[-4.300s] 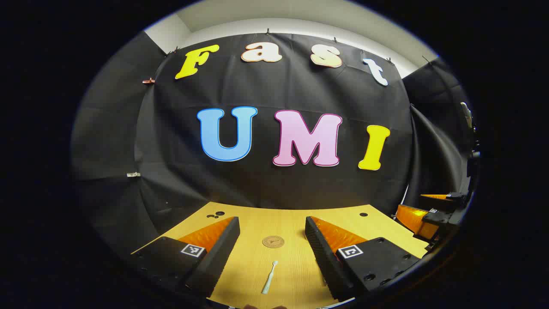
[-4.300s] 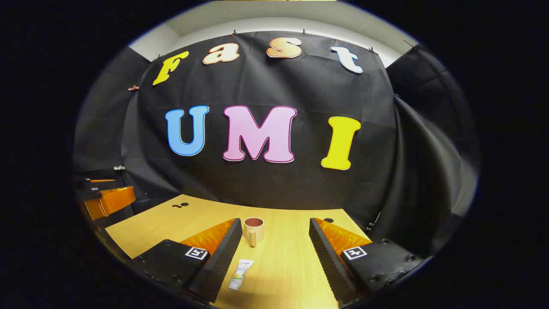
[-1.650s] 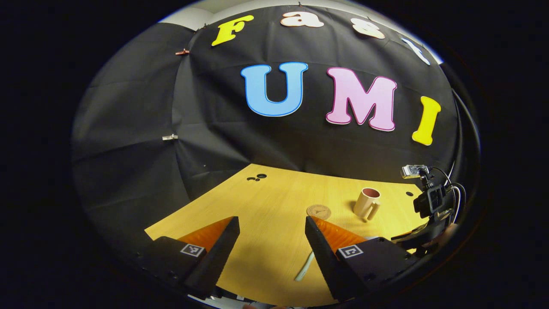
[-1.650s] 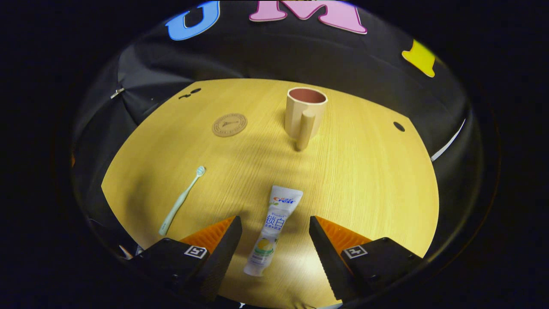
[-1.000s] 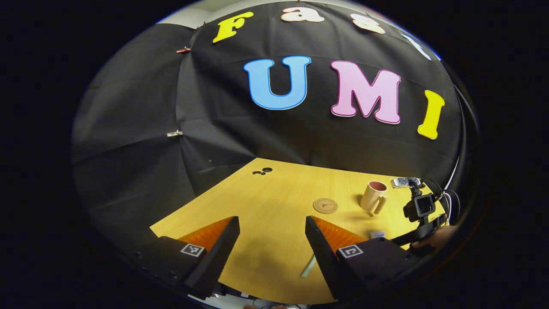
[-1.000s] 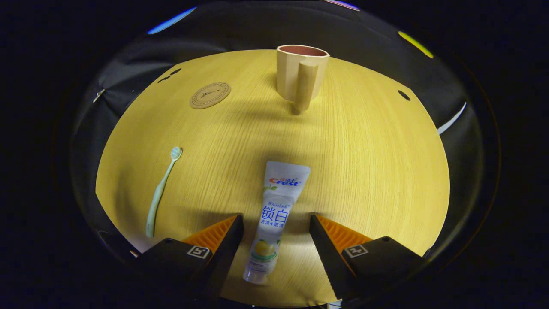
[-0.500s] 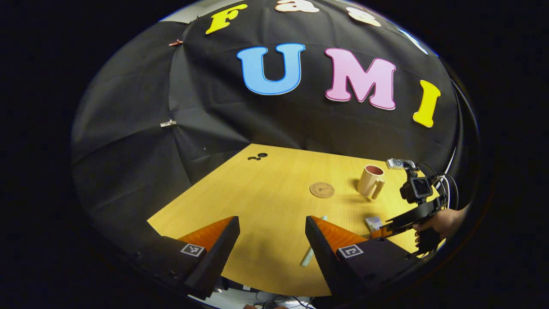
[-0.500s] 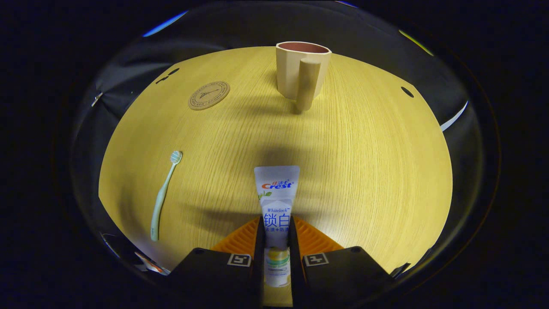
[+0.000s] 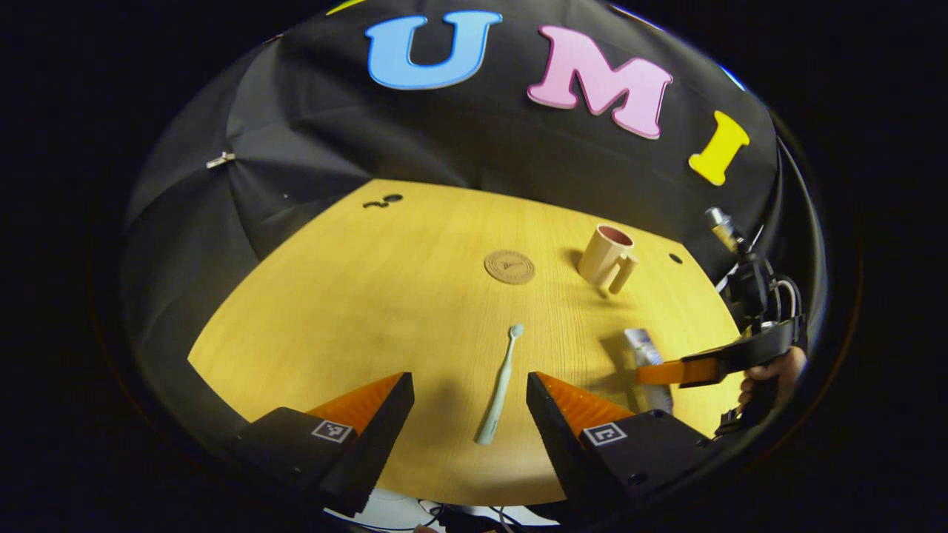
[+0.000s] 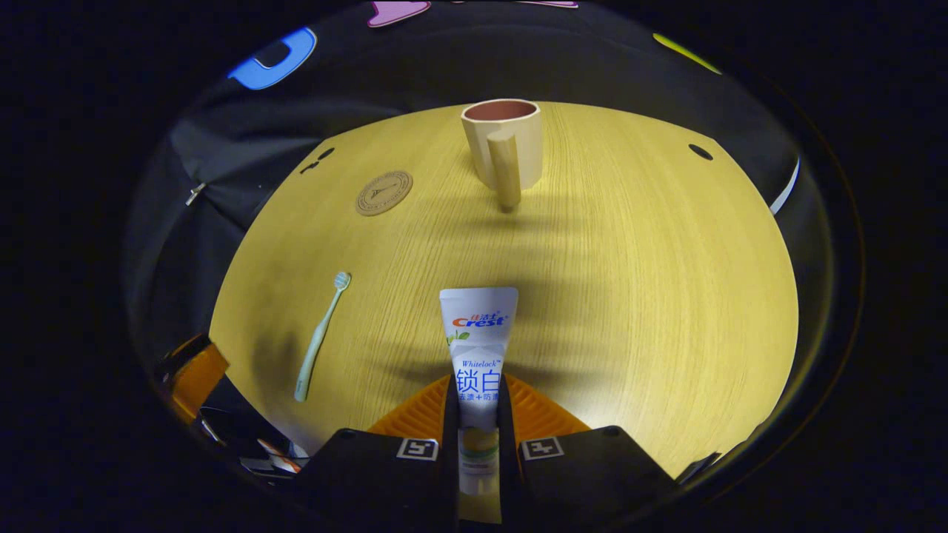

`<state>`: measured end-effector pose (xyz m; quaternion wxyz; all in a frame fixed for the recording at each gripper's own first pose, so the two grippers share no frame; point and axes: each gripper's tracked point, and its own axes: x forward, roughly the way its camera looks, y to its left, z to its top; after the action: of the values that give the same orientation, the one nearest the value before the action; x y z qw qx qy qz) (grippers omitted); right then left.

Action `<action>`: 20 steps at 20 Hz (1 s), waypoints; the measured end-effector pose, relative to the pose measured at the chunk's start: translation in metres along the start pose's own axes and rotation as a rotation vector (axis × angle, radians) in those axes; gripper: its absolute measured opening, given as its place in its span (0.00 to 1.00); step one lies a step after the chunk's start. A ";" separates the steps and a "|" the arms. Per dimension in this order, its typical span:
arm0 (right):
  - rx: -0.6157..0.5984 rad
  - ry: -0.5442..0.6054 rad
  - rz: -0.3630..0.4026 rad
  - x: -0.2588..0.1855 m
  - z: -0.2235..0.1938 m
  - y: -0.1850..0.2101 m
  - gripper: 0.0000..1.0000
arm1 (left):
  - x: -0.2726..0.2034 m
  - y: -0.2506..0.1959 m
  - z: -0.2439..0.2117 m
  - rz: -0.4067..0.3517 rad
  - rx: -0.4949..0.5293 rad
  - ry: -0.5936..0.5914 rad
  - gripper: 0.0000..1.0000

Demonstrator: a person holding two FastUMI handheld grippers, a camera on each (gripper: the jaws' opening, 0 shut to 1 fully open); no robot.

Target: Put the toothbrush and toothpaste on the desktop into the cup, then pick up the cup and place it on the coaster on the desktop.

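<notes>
Working on the first step: getting the toothpaste (image 10: pixel 478 333) into the cup (image 10: pixel 503 144).

Holding the tube with the right gripper (image 10: pixel 478 385), squeezed tight on its lower part from both sides, with the flat end poking out in front. Hard to tell if lifted off the surface (image 10: pixel 629 259) yet or only just.

Over on the other side, keeping the left gripper (image 9: pixel 470 381) wide apart and holding nothing, low over the toothbrush (image 9: pixel 500 385). Lying flat there between the two open fingers, with the brush end pointing away toward the coaster (image 9: pixel 509 266).

Straight ahead of the tube, well apart from it: the cup, standing upright with nothing in it, handle facing this way. Just to the left of the cup: the round coaster, with nothing on it.

Next, probably: lift the tube, carry it forward over the cup, tip it so one end points down, then let go gently. Take care not to bump the rim or the handle and knock the cup over. After that, close on the toothbrush handle and do the same.
</notes>
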<state>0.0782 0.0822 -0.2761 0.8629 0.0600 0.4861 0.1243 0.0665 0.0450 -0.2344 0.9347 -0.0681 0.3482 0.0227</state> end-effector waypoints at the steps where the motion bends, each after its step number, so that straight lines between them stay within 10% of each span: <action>1: 0.002 -0.018 0.005 -0.006 0.004 -0.002 0.26 | 0.012 -0.005 -0.003 -0.009 -0.003 0.032 0.97; 18: 0.079 -0.052 0.057 -0.025 -0.002 -0.054 0.26 | 0.088 -0.025 -0.054 0.039 0.188 0.447 0.75; 19: 0.080 -0.051 0.063 -0.024 -0.002 -0.055 0.25 | 0.090 -0.029 -0.055 0.031 0.200 0.473 0.53; 20: 0.079 -0.051 0.069 -0.024 -0.001 -0.055 0.25 | 0.092 -0.032 -0.055 0.029 0.207 0.494 0.52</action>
<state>0.0740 0.0225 -0.2692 0.8671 0.1141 0.4663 0.1330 0.1038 0.0046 -0.3323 0.8230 0.0292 0.5671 -0.0170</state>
